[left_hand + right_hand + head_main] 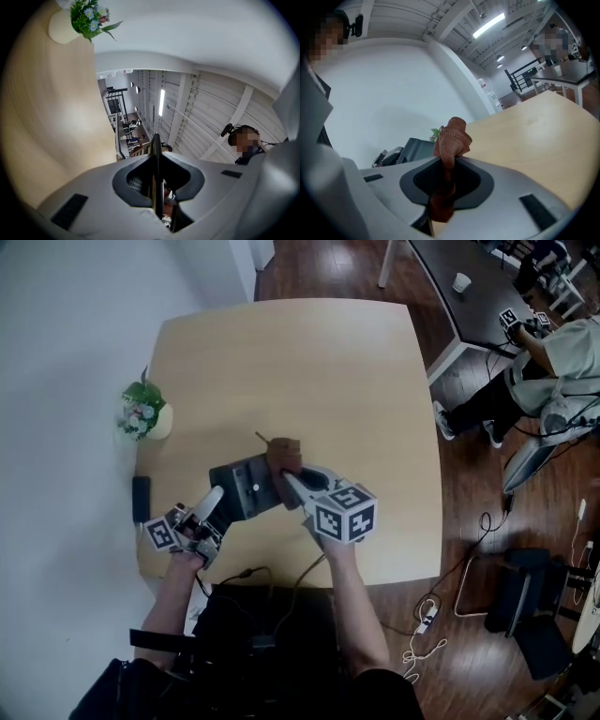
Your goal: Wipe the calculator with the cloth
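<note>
While the left gripper (221, 502) clamps the calculator (246, 486) edge-on above the table (328, 362) and the right gripper (287, 480) pinches the brown cloth (283, 457) at its far end, wiping looks under way — next, the cloth likely needs dragging across the face with light pressure.

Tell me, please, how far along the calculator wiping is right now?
Done: the left gripper grips the calculator and the right gripper pinches the brown cloth. In hand: it sits at the calculator's free end, contact unclear. Left: the wiping itself; how much is already clean cannot be seen.
</note>
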`<state>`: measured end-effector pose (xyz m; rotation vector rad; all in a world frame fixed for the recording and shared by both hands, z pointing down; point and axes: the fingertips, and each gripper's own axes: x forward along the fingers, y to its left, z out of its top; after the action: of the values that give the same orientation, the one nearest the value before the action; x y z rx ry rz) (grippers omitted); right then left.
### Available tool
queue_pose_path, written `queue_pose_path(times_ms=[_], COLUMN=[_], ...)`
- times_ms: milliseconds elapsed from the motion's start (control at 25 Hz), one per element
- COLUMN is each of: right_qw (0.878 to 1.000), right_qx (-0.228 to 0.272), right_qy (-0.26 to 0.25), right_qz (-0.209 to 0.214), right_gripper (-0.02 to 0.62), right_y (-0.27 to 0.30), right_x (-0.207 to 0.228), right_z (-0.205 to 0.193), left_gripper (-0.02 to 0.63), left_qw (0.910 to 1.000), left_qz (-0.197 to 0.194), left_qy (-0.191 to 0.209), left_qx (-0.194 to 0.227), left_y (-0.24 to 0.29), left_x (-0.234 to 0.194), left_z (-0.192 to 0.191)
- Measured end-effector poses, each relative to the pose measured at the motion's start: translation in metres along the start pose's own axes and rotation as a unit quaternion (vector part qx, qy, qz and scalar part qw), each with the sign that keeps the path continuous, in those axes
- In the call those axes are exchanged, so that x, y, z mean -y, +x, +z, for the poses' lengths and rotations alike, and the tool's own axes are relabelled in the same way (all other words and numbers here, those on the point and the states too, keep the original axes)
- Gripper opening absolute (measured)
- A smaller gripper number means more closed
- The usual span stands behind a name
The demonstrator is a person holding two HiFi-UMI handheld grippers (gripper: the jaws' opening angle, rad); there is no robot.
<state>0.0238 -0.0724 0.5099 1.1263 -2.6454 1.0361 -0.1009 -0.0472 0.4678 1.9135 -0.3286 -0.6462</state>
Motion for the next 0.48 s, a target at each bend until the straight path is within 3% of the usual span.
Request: queue_pose_path(times_ms=[120, 200, 480], right_qw=[1.0, 1.0, 0.994], right_qx=[0.003, 0.015, 0.045], right_qy=[0.003, 0.007, -0.024], right_qz=[-0.023, -0.016, 0.096], right_gripper=[0.066, 0.066, 0.066], right_y=[-0.016, -0.025, -0.027], right_x=[0.01, 0.002, -0.086], right_z=[-0.002, 0.003, 0.028], left_gripper=[0.052, 0.052, 0.054], left_qw=[0.9998, 0.9996, 0.9995], left_qz=[-0.01, -0.012, -0.014], left_qy=[-0.009, -0.013, -0.016], left_qx=[0.015, 0.023, 0.021], left_y=[-0.001, -0.002, 0.007], left_x=[0.001, 0.001, 0.004], left_z=[0.004, 0.007, 0.001])
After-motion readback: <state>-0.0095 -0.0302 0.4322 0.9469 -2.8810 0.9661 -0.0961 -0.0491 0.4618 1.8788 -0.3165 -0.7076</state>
